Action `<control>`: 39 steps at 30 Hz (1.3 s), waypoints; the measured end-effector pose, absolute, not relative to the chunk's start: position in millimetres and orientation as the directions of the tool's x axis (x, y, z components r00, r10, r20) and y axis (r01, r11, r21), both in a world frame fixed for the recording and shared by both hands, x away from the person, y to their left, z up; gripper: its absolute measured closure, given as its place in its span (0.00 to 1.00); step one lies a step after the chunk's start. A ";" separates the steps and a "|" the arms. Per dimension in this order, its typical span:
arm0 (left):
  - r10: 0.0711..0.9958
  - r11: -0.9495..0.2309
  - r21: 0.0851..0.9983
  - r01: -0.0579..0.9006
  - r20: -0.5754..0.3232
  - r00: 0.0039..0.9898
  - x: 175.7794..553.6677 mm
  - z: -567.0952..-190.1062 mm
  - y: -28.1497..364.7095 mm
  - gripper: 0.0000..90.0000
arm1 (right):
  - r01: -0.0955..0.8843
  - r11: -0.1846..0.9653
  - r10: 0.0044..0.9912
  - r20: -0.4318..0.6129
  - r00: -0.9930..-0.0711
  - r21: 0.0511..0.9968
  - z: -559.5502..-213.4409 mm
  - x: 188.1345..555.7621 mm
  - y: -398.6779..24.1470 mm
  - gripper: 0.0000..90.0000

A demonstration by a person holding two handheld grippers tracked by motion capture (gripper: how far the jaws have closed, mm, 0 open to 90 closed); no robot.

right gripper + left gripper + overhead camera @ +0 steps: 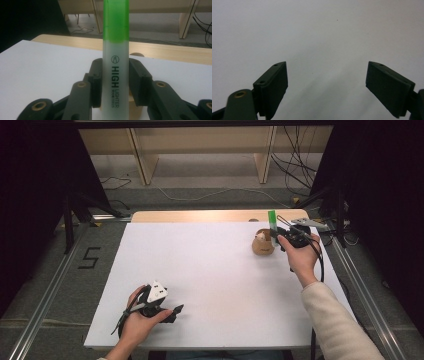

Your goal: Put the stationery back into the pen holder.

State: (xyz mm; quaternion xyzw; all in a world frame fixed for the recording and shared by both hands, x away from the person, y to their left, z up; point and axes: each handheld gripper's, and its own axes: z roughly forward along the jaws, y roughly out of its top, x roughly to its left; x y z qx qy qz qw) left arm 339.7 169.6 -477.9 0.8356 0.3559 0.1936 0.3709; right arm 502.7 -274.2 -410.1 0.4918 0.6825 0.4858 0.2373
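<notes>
A highlighter with a green cap and a white barrel printed "HIGH LIGHTER" stands upright between the jaws of my right gripper, which is shut on its barrel. From above, the highlighter rises at the far right of the white board, with the right gripper just right of a small tan holder. My left gripper lies near the front left of the board. Its jaws stand wide apart over bare white surface, holding nothing.
The white board covers a wooden table whose far edge shows behind it. Wooden furniture legs and cables lie on the floor beyond. Metal rails run along both sides of the table.
</notes>
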 end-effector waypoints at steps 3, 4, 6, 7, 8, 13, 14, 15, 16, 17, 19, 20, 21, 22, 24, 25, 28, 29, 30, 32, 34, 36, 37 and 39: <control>0.738 -0.471 0.758 0.451 0.059 0.672 339.7 -477.9 169.7 0.20 | 0.437 0.044 0.903 0.152 -0.402 0.898 -410.3 504.8 -274.0 0.74; 0.739 -0.471 0.758 0.452 0.059 0.672 339.7 -477.9 169.7 0.20 | 0.438 0.042 0.903 0.153 -0.401 0.898 -410.2 505.1 -273.8 0.74; 0.738 -0.472 0.758 0.451 0.060 0.672 339.7 -477.9 169.6 0.20 | 0.437 0.044 0.904 0.150 -0.400 0.898 -409.8 506.5 -273.5 0.74; 0.738 -0.472 0.758 0.451 0.060 0.672 339.7 -477.7 169.6 0.20 | 0.438 0.044 0.904 0.151 -0.399 0.898 -409.6 507.1 -273.4 0.74; 0.738 -0.472 0.758 0.450 0.060 0.672 339.6 -477.7 169.6 0.20 | 0.441 0.041 0.905 0.154 -0.397 0.897 -409.3 507.5 -273.0 0.74; 0.739 -0.471 0.759 0.450 0.061 0.671 339.7 -478.1 169.4 0.20 | 0.438 0.044 0.905 0.150 -0.397 0.898 -408.7 510.5 -272.5 0.74; 0.738 -0.471 0.759 0.450 0.060 0.672 339.7 -478.0 169.5 0.20 | 0.437 0.043 0.906 0.149 -0.396 0.899 -408.6 511.2 -272.6 0.74; 0.738 -0.472 0.758 0.451 0.060 0.672 339.8 -477.9 169.6 0.20 | 0.437 0.043 0.907 0.148 -0.393 0.899 -408.4 511.8 -272.6 0.74; 0.738 -0.471 0.759 0.450 0.060 0.672 339.8 -478.1 169.5 0.20 | 0.438 0.043 0.908 0.148 -0.393 0.898 -408.1 512.4 -272.7 0.74; 0.738 -0.472 0.758 0.450 0.061 0.672 339.7 -478.2 169.6 0.20 | 0.438 0.041 0.908 0.149 -0.391 0.898 -407.8 513.0 -272.5 0.74; 0.738 -0.472 0.758 0.449 0.061 0.672 339.7 -478.1 169.6 0.20 | 0.435 0.043 0.908 0.147 -0.393 0.899 -407.2 514.5 -272.7 0.74; 0.738 -0.472 0.758 0.449 0.062 0.672 339.7 -478.1 169.6 0.20 | 0.435 0.041 0.909 0.147 -0.391 0.900 -407.0 515.1 -272.5 0.74; 0.738 -0.472 0.758 0.450 0.060 0.672 339.7 -478.0 169.6 0.20 | 0.437 0.039 0.909 0.150 -0.388 0.899 -406.9 515.4 -272.2 0.74; 0.738 -0.471 0.759 0.450 0.060 0.672 339.7 -478.1 169.5 0.20 | 0.435 0.042 0.910 0.146 -0.389 0.899 -406.7 516.3 -272.4 0.74; 0.738 -0.473 0.758 0.449 0.061 0.672 339.7 -478.1 169.5 0.20 | 0.435 0.040 0.911 0.147 -0.386 0.900 -406.5 517.6 -272.3 0.74; 0.738 -0.473 0.758 0.449 0.061 0.672 339.7 -478.1 169.5 0.20 | 0.434 0.039 0.911 0.146 -0.385 0.900 -406.5 518.1 -272.3 0.74; 0.737 -0.474 0.757 0.450 0.061 0.673 339.6 -477.9 169.7 0.20 | 0.433 0.034 0.913 0.148 -0.380 0.901 -406.1 519.4 -272.2 0.74; 0.738 -0.473 0.758 0.449 0.062 0.672 339.7 -478.1 169.6 0.20 | 0.432 0.037 0.912 0.145 -0.383 0.901 -405.9 520.2 -272.6 0.74; 0.738 -0.473 0.758 0.450 0.062 0.672 339.6 -478.1 169.6 0.20 | 0.431 0.034 0.913 0.148 -0.380 0.902 -405.8 520.8 -272.5 0.74; 0.738 -0.473 0.758 0.449 0.062 0.672 339.6 -478.1 169.5 0.20 | 0.433 0.029 0.915 0.151 -0.375 0.901 -405.1 521.9 -272.5 0.74; 0.738 -0.473 0.758 0.449 0.062 0.672 339.6 -478.0 169.5 0.20 | 0.429 0.031 0.915 0.147 -0.375 0.903 -404.5 523.5 -272.9 0.74; 0.738 -0.473 0.758 0.449 0.062 0.672 339.8 -478.2 169.5 0.20 | 0.427 0.029 0.916 0.146 -0.373 0.904 -403.7 524.9 -272.9 0.74; 0.738 -0.473 0.758 0.449 0.062 0.672 339.7 -478.2 169.6 0.20 | 0.426 0.028 0.916 0.147 -0.372 0.904 -403.3 525.9 -273.0 0.74; 0.738 -0.473 0.758 0.449 0.062 0.672 339.6 -478.1 169.6 0.20 | 0.426 0.025 0.917 0.148 -0.370 0.904 -403.3 527.6 -272.7 0.74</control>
